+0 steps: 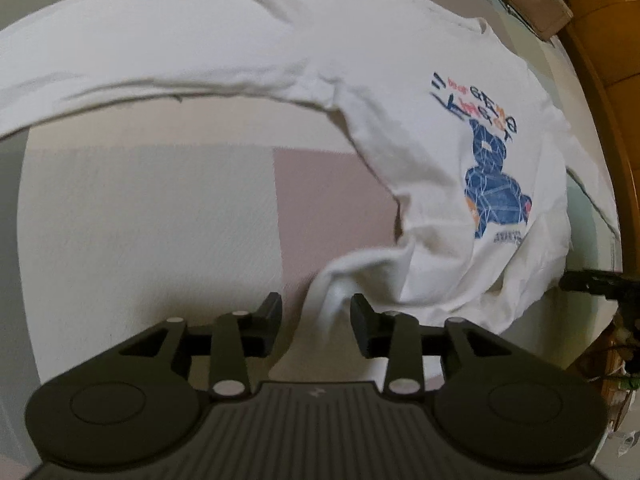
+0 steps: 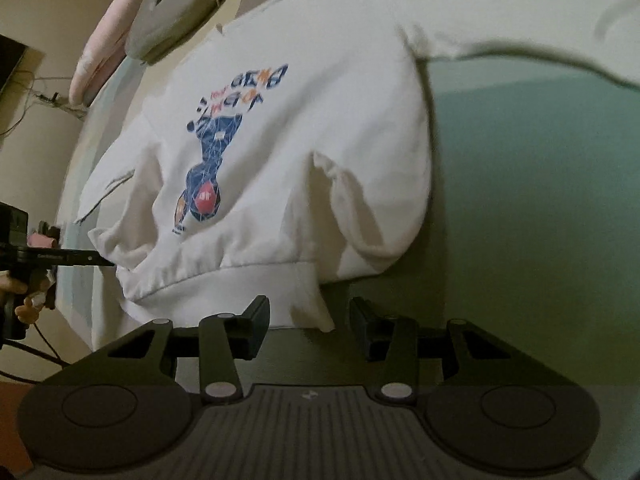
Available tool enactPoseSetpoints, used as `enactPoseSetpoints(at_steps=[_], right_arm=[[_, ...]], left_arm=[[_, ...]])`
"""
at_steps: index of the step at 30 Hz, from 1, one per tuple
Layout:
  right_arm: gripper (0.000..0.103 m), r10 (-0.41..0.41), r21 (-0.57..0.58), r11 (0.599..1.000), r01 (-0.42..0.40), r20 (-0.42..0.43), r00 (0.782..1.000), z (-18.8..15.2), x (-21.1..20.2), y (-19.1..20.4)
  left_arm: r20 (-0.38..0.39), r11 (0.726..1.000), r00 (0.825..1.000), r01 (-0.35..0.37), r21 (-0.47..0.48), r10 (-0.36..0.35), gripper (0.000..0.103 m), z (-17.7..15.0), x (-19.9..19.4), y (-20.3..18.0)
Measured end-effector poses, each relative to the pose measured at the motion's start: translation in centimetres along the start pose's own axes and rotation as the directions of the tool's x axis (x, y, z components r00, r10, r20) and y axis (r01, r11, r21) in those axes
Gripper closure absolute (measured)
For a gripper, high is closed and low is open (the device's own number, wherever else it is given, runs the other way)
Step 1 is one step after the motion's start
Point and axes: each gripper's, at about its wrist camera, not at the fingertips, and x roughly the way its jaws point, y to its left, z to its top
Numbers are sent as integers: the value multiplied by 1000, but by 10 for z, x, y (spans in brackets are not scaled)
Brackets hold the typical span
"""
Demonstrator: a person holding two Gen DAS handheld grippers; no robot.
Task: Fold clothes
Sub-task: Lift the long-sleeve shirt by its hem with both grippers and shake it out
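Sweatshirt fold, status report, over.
Left claw open, hem corner between its fingers, not pinched. Right claw open over the other hem corner. White sweatshirt lies print up, sleeves spread, unfolded. Nothing in the way.

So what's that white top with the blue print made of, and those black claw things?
The white sweatshirt looks like soft, matte cotton-type knit: it wrinkles, and the hem band is gathered. The blue print looks like flat ink. The left hand-held gripper and right hand-held gripper appear to be dull black moulded plastic, though that is only a guess.
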Motion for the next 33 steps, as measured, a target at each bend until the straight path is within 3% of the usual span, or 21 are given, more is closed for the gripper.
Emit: enactPoseSetpoints(at_steps=[6, 12, 14, 15, 16, 23, 29, 33], right_arm=[[53, 74, -29, 997, -75, -17, 997, 7, 6, -5], [55, 122, -31, 992, -125, -83, 989, 3, 9, -5], [63, 138, 14, 990, -137, -60, 989, 4, 11, -11], [78, 137, 46, 990, -135, -49, 989, 6, 11, -14], [90, 120, 64, 991, -118, -40, 992, 7, 11, -15], [93, 134, 70, 989, -130, -57, 989, -10, -20, 4], [93, 128, 68, 991, -119, -155, 980, -39, -42, 24], [94, 105, 81, 993, -89, -228, 968, -56, -43, 24]], left_arm=[[4, 999, 1000, 6, 33, -6, 61, -9, 9, 3], [-7, 997, 999, 35, 69, -35, 65, -18, 9, -1], [13, 998, 1000, 11, 55, -12, 78, -21, 9, -1], [14, 999, 1000, 8, 41, -8, 84, -21, 9, 0], [4, 1000, 1000, 18, 20, -18, 96, -21, 9, 1], [-54, 999, 997, 48, 5, -48, 97, -40, -15, -9], [-134, 998, 989, 66, -3, -65, 97, -65, -31, -18], [-148, 996, 986, 84, 9, -82, 97, -74, -40, -28]])
